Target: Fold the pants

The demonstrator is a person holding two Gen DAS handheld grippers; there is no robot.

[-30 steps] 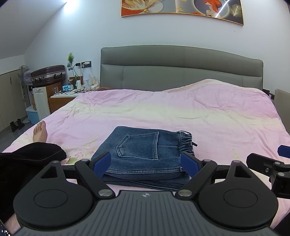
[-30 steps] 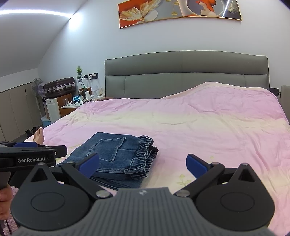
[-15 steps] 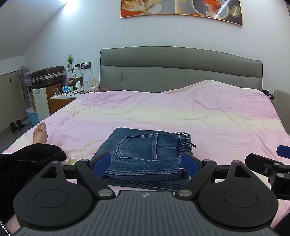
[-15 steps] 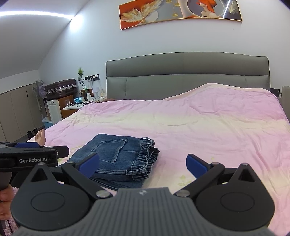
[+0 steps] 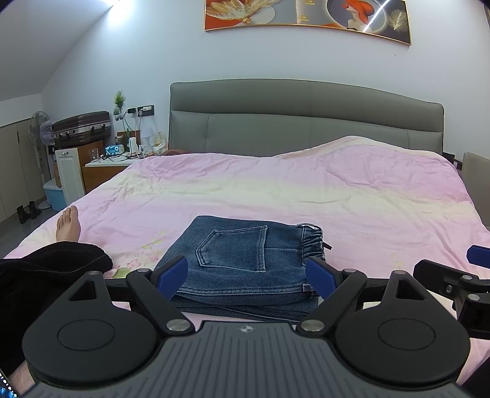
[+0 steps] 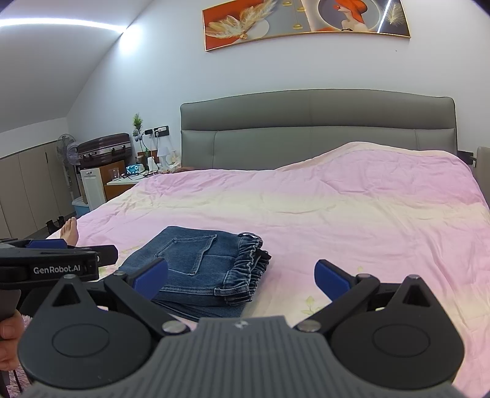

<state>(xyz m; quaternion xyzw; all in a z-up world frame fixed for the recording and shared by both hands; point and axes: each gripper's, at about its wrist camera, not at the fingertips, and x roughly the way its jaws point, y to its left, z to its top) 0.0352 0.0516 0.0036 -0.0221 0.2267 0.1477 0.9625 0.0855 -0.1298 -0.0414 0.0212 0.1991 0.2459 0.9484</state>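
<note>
On the near part of the pink bedspread, the blue denim pants are seen folded into a compact rectangular stack, a back pocket facing up and the gathered elastic waistband turned to the right; several layers of denim are visible along the near edge of the stack. The left gripper is held low just in front of the stack with its jaws spread wide; nothing is gripped, and the blue pads are seen before the stack's left and right near corners; whether they touch the cloth cannot be told. The right gripper is likewise held wide apart and empty; through its camera the pants are placed toward its left pad, while bare bedspread lies before the right one. The left gripper's body, marked with white lettering, is seen at the left edge of the right view, with part of a hand below it. A bare foot is rested at the left side of the bed, beside dark clothing. A grey padded headboard is set against the far wall; a framed picture is hung above it; a cluttered nightstand and a dark suitcase are placed at the left.
</note>
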